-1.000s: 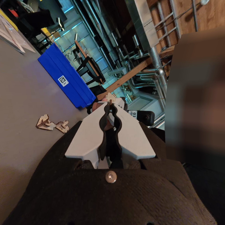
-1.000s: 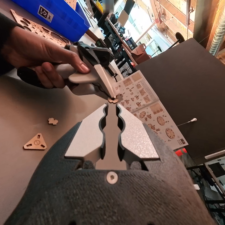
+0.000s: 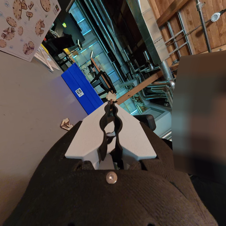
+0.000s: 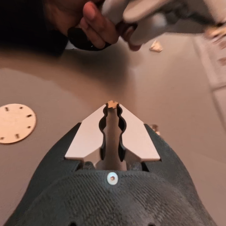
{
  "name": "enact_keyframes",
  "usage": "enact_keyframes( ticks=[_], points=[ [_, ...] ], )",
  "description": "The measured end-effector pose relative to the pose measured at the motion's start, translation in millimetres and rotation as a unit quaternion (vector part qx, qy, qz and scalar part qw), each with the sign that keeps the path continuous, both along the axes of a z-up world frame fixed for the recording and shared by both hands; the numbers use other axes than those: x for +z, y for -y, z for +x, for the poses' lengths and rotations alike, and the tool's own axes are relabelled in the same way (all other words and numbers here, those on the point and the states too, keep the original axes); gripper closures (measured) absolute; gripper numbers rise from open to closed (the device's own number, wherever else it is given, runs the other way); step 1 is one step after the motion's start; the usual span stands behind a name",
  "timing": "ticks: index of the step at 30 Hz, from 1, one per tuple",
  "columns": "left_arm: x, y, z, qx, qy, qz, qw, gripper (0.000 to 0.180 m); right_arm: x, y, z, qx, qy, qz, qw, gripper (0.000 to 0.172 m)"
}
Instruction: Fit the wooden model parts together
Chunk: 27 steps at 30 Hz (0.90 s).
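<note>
The left tool [image 3: 111, 104] clamped a thin wooden peg [image 3: 111, 101] bearing a notched piece [image 3: 111, 96], the right tool [image 4: 112, 106] gripped a small wooden gear [image 4: 112, 104] above the surface [image 4: 159, 97]; steady, aligned holds suited both.

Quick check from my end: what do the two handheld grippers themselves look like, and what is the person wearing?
Both grippers, left gripper and right gripper, match: white wedge fingers with wavy black pads, a textured black body and a silver screw. The hand emerges from a dark sleeve. No cables show.
</note>
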<state>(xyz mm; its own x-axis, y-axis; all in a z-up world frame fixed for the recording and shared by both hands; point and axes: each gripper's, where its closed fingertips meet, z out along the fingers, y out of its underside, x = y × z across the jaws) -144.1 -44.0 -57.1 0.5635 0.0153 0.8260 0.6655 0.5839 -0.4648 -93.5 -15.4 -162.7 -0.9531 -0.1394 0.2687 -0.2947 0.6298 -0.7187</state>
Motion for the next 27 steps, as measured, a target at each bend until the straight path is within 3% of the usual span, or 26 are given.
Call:
enact_keyframes(
  ticks=[3, 6, 11, 13, 22, 27],
  points=[
    [-2, -9, 4, -0.032, 0.014, 0.012, 0.999, 0.178, 48, -7, -32, -0.035, -0.189, -0.076, 0.978, 0.160],
    [-7, -21, 8, -0.064, 0.034, 0.018, 0.997, 0.178, 80, -22, -52, -0.052, -0.382, -0.081, 0.919, 0.160],
    [-18, -33, 8, -0.071, 0.063, 0.005, 0.995, 0.177, 76, -17, -43, 0.009, -0.613, -0.025, 0.789, 0.160],
    [-18, -32, 6, -0.062, 0.072, 0.022, 0.995, 0.178, 72, -14, -39, 0.022, -0.654, -0.009, 0.756, 0.160],
    [-23, -34, 1, 0.017, 0.083, 0.056, 0.995, 0.178, 71, -14, -47, 0.002, -0.669, 0.011, 0.743, 0.160],
    [-24, -30, 1, 0.056, 0.074, 0.025, 0.995, 0.179, 70, -11, -46, -0.002, -0.667, 0.003, 0.745, 0.160]
  ],
)
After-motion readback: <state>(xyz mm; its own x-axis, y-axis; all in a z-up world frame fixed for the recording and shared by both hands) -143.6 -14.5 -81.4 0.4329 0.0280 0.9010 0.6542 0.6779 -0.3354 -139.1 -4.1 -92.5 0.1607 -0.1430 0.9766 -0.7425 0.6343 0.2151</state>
